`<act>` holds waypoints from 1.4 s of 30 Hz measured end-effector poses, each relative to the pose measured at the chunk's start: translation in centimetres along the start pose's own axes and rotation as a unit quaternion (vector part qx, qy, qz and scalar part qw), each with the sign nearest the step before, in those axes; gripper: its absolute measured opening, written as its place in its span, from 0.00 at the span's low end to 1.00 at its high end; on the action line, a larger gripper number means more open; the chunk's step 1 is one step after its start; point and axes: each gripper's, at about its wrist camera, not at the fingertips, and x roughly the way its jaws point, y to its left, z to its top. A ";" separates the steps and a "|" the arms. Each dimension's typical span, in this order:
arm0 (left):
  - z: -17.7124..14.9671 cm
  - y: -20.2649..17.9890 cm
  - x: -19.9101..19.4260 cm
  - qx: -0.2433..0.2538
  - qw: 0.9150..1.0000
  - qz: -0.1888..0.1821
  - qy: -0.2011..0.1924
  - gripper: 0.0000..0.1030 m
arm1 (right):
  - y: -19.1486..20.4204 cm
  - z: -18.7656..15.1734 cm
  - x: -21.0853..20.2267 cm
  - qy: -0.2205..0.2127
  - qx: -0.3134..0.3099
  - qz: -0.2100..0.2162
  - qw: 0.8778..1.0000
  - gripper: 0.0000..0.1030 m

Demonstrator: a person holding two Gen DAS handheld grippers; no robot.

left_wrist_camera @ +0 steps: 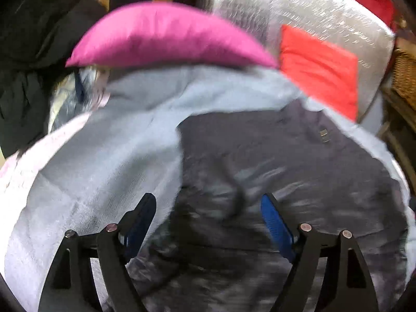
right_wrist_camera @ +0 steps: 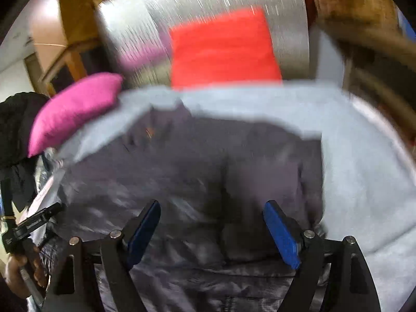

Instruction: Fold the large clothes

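A large dark grey shiny garment (left_wrist_camera: 286,161) lies spread on a pale blue blanket (left_wrist_camera: 124,140); it also shows in the right wrist view (right_wrist_camera: 208,161). My left gripper (left_wrist_camera: 208,208) is open, hovering over the garment's left edge where it meets the blanket. My right gripper (right_wrist_camera: 212,215) is open above the middle of the garment, holding nothing. The left gripper's handle (right_wrist_camera: 23,228) and the hand on it show at the left edge of the right wrist view. Both views are motion-blurred.
A magenta pillow (left_wrist_camera: 166,39) and a red pillow (left_wrist_camera: 319,70) lie at the far edge of the blanket (right_wrist_camera: 364,156) against a silver quilted backing (left_wrist_camera: 325,7). Dark clothes (left_wrist_camera: 28,52) hang at left. Wicker furniture (left_wrist_camera: 405,75) stands at right.
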 end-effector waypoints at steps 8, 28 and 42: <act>-2.3 -3.3 4.1 0.070 0.995 0.065 0.040 0.81 | 2.3 -4.1 6.0 0.093 -0.094 -0.077 0.988 0.85; -9.8 12.2 -11.5 -0.019 0.999 -0.032 0.033 0.86 | -8.6 -12.8 -12.9 0.077 0.067 0.005 0.995 0.89; -21.6 12.8 -16.4 -0.067 0.986 -0.081 0.126 0.86 | -11.2 -25.4 -21.8 0.101 0.213 0.174 0.956 0.89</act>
